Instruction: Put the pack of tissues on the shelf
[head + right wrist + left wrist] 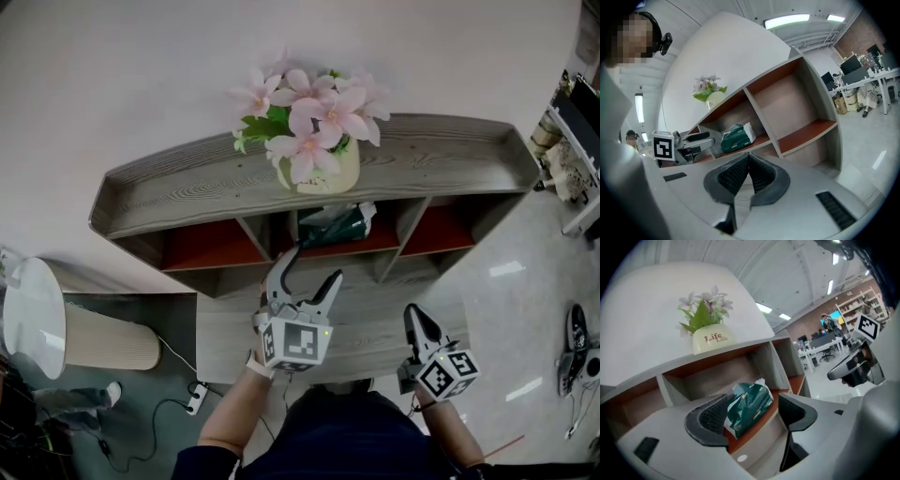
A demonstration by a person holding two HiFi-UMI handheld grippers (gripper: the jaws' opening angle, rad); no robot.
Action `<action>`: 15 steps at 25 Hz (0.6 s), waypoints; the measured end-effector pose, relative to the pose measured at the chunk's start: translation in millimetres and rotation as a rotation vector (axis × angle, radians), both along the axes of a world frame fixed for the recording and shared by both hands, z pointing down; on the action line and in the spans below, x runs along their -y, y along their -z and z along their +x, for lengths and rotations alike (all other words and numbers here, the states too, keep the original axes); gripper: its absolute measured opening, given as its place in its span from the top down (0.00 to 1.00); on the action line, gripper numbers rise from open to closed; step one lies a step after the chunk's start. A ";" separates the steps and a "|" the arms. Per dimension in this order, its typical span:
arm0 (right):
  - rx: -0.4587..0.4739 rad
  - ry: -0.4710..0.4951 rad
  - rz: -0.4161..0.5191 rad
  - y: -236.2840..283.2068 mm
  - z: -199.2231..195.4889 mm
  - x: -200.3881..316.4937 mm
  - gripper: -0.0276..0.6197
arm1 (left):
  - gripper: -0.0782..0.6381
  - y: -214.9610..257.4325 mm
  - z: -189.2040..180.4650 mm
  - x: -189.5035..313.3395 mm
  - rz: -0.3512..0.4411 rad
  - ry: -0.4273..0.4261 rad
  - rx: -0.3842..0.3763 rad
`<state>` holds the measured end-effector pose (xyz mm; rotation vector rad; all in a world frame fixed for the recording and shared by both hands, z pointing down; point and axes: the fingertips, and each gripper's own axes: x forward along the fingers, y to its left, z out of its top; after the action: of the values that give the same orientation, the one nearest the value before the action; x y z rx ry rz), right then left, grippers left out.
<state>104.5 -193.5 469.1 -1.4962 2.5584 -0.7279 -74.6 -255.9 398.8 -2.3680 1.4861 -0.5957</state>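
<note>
**pack on the shelf, left jaws wide and clear of it**

we hold the left gripper (314, 265) in front of the shelf (187, 192), its jaws spread wide with nothing pressed between them. the pack of tissues (751, 408) lies just beyond the jaw tips and in line with the gap. it sits in the middle compartment on the red-brown board, with a white tissue poking out of its top. in the left gripper view the pack shows framed by the two pads, and as far as we can tell neither pad touches it. the flower pot (323, 172) stands on the shelf's top board, above the jaws and over that same compartment. the right gripper (415, 321) sits to the right of the left one, its jaws closed on nothing. the pack is well beyond its tips and off to their left.

we judge the placing itself done, so what remains is getting clear without undoing it. the pack seems to rest at a slant near the front edge of the board. a jaw tip that snags the soft wrapper on the way back could drag it over the edge. swinging the open jaws sideways could knock a compartment wall and jolt the pack. lifting them too close to the top board could nudge the flower pot. the right gripper looks far enough off to do no harm.
</note>
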 end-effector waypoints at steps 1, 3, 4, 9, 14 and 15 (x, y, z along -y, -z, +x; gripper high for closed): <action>-0.003 0.004 0.008 2.3 -1.2 2.5 0.94 | 0.41 -0.9 -3.2 -4.0 -0.012 0.007 -0.035; -0.009 0.012 0.029 8.0 -3.9 8.4 0.94 | 0.41 -4.6 -9.9 -10.3 -0.031 0.020 -0.089; -0.014 0.017 0.039 10.5 -5.4 10.6 0.94 | 0.41 -6.7 -12.5 -13.5 -0.041 0.023 -0.109; -0.037 0.045 0.077 20.8 -12.4 17.1 0.94 | 0.47 -22.4 -22.5 -32.9 -0.124 0.046 -0.249; -0.055 0.075 0.126 35.7 -19.2 25.9 0.94 | 0.61 -34.6 -29.7 -50.9 -0.187 0.076 -0.387; -0.056 0.082 0.134 38.8 -20.9 27.1 0.94 | 0.63 -35.5 -29.9 -54.7 -0.193 0.078 -0.398</action>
<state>83.6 -220.6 430.3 -1.3980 2.6643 -0.5172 -104.4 -201.3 434.4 -2.7067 1.7579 -0.3053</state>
